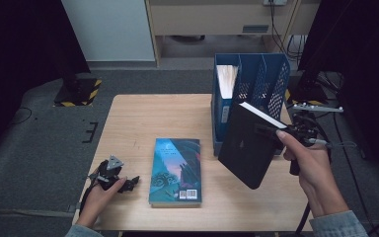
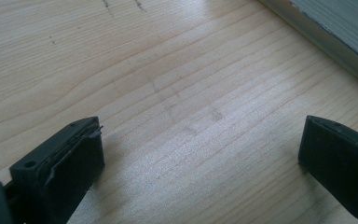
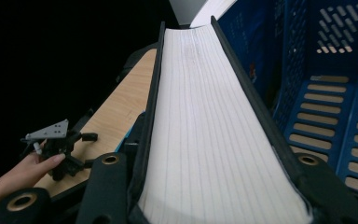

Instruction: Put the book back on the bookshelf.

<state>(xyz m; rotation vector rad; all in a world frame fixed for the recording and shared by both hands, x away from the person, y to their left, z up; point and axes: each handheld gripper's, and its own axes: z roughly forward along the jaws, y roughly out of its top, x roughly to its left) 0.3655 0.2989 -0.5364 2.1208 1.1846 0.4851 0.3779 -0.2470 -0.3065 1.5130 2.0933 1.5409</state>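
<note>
Presently the left claw (image 1: 134,181) rests open and empty on the table (image 1: 138,118), beside an illustrated book (image 1: 175,170) whose barcode is too small to read. The right claw (image 1: 271,129) clamps a black book (image 1: 246,145), tilted in the air before the blue file rack (image 1: 256,84); it could catch a divider or slip.

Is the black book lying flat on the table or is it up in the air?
Up in the air. The right tool grips the black book, tilted above the table, beside the blue file rack.
</note>
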